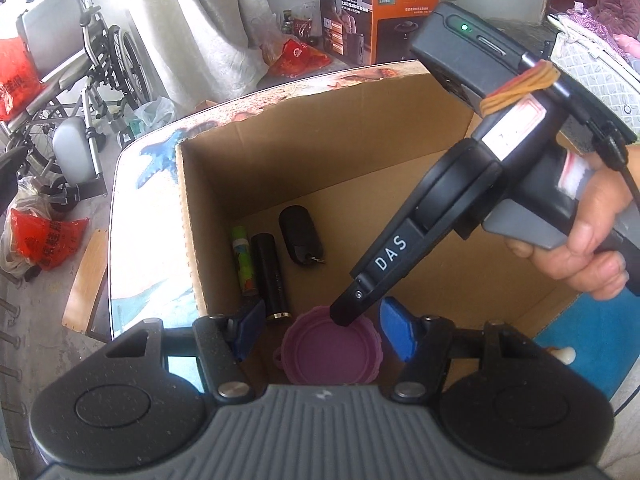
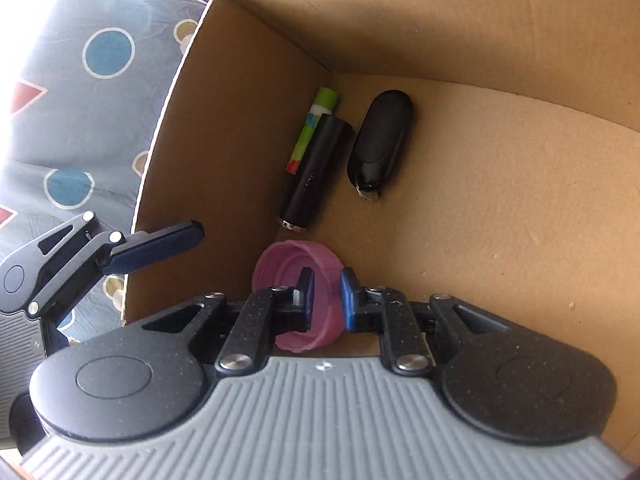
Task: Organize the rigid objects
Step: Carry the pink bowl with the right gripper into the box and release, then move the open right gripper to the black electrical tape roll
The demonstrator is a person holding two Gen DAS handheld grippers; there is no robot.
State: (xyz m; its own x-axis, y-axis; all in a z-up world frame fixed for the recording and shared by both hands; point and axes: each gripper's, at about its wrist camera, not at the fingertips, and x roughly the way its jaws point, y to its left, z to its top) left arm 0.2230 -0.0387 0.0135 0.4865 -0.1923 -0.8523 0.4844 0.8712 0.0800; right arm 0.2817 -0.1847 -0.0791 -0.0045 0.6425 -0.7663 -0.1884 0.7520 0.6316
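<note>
An open cardboard box holds a green patterned tube, a black cylinder and a black key fob near its left wall. A pink lid sits low in the box. My right gripper is shut on the pink lid's rim inside the box; it also shows in the left wrist view. My left gripper is open and empty, its fingers spread either side of the lid at the box's near edge; one finger shows in the right wrist view.
The box stands on a table with a sea-pattern cloth. A wheelchair, red bags and an orange carton stand beyond. A patterned cloth lies left of the box.
</note>
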